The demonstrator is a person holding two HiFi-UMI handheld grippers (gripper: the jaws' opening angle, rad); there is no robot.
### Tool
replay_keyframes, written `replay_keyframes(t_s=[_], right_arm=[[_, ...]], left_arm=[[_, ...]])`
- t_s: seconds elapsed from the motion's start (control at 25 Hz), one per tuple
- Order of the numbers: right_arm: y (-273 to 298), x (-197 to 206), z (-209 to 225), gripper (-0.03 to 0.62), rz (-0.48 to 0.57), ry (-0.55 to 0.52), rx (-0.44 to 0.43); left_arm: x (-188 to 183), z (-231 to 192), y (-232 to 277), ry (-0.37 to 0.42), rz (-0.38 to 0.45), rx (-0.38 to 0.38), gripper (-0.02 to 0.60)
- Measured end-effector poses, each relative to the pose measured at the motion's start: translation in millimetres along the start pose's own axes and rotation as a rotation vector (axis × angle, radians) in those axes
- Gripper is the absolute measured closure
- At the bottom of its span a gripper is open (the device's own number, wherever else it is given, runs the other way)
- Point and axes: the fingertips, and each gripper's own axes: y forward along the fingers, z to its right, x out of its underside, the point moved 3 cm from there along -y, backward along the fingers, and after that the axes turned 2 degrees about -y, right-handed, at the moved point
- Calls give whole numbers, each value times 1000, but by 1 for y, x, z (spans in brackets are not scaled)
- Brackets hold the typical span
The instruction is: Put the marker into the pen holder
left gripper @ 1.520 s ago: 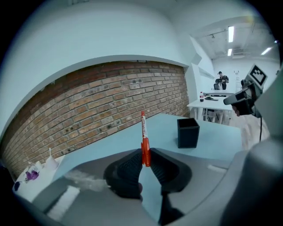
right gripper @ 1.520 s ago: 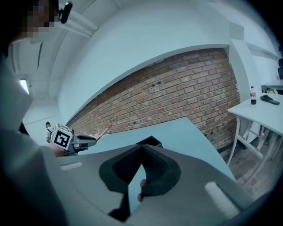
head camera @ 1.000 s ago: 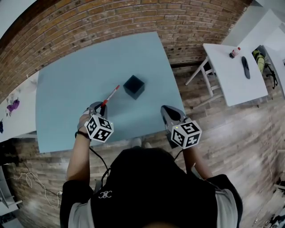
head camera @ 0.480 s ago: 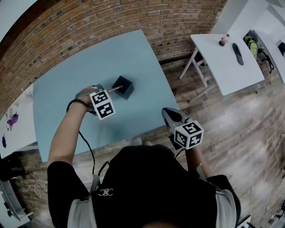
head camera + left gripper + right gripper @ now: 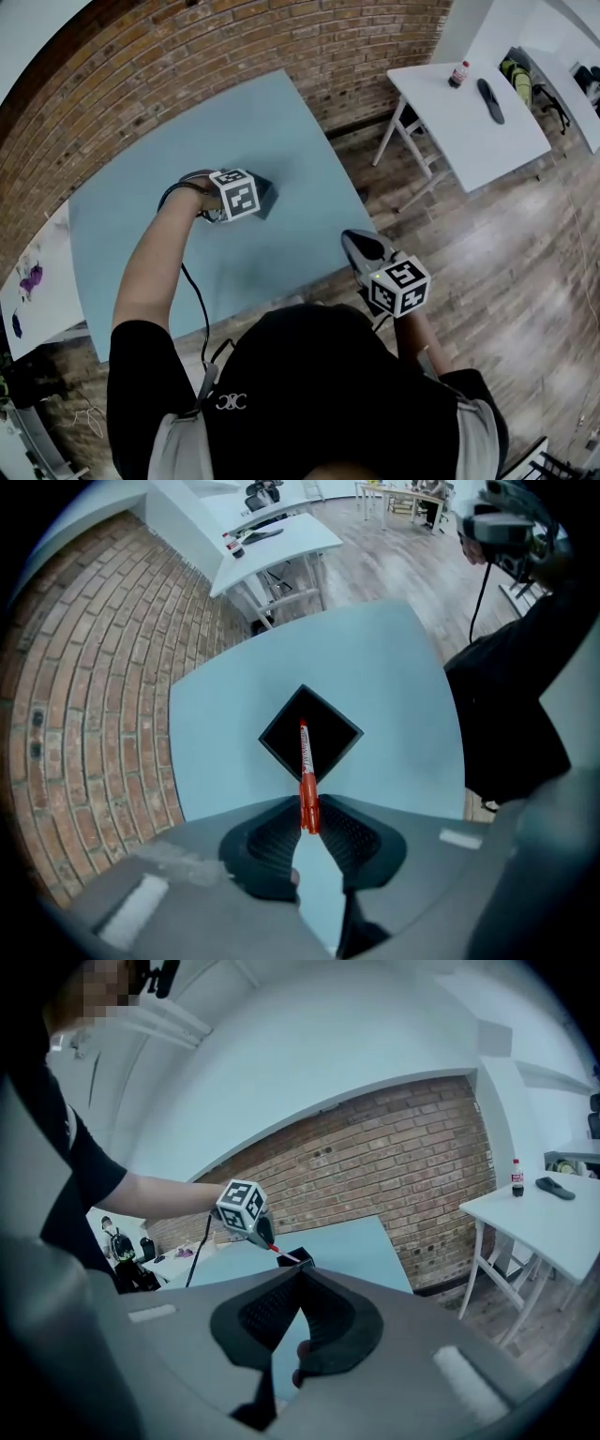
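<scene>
A black square pen holder (image 5: 328, 726) stands on the light blue table (image 5: 272, 112). My left gripper (image 5: 307, 810) is shut on the back end of a red marker (image 5: 306, 766). The marker points forward and down, its tip over the holder's open mouth. In the head view the left gripper (image 5: 234, 195) hovers right by the pen holder (image 5: 267, 195), and the marker is hidden under the marker cube. My right gripper (image 5: 364, 247) hangs off the table's near right edge, jaws shut with nothing in them. From the right gripper view (image 5: 300, 1272) the left gripper (image 5: 262, 1234) shows above the holder.
A brick wall (image 5: 309, 47) runs behind the table. A white table (image 5: 469, 117) at the back right carries a bottle (image 5: 457, 73) and a dark object (image 5: 490, 100). Wooden floor (image 5: 487, 253) lies to the right. Another white surface (image 5: 37, 300) with a purple thing sits at the left.
My left gripper has carried the marker forward from the table's near side to above the pen holder. The right gripper has stayed near the table's edge.
</scene>
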Motion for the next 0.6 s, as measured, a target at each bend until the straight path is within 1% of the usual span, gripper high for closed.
replay_keyframes(t_s=[0.08,0.2,0.28,0.36,0.44,0.52,0.6], right_arm=[[-4,1,1,589,6,0,1],[-10,2,5,589,15,16,25],[-12,3,8,589,16,25,45],[-13,5,10,589,15,28,52],[-11,7,8,589,10,25,46],[-7,8,4,589,4,18,34],[-2,8,0,589,-5,8,26]], left_arm=[[-5,-5,0,-4,11,25,511],[-9,-9,4,4,20,32,511],[-8,-9,8,-5,32,39,506],[-8,-7,11,-25,53,56,476],[-7,-6,10,-58,89,69,447],[-3,-9,5,-106,141,71,442],[3,-14,-4,-172,214,63,442]])
